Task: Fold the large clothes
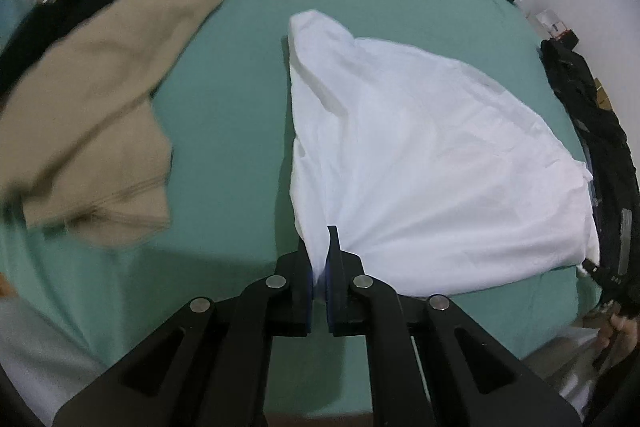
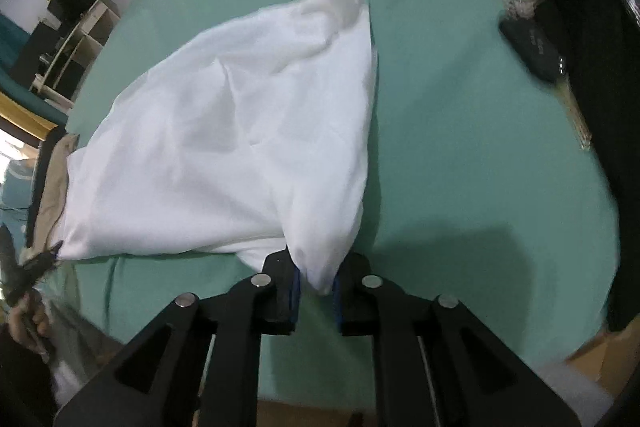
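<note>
Jaws on both the left gripper (image 1: 320, 259) and right gripper (image 2: 314, 277) are clenched on near corners of the white garment (image 1: 420, 155), spread loosely on the green bed (image 1: 232, 87); folding looks barely started, most remains.

Black left gripper (image 1: 320, 259), blue pads (image 1: 330, 291), silver round pins (image 1: 276, 281)

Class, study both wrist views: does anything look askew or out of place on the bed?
The white garment lies bunched and tapering, not flat, pinched by the left gripper and right gripper. A tan garment lies crumpled beside it on the green bed.
</note>
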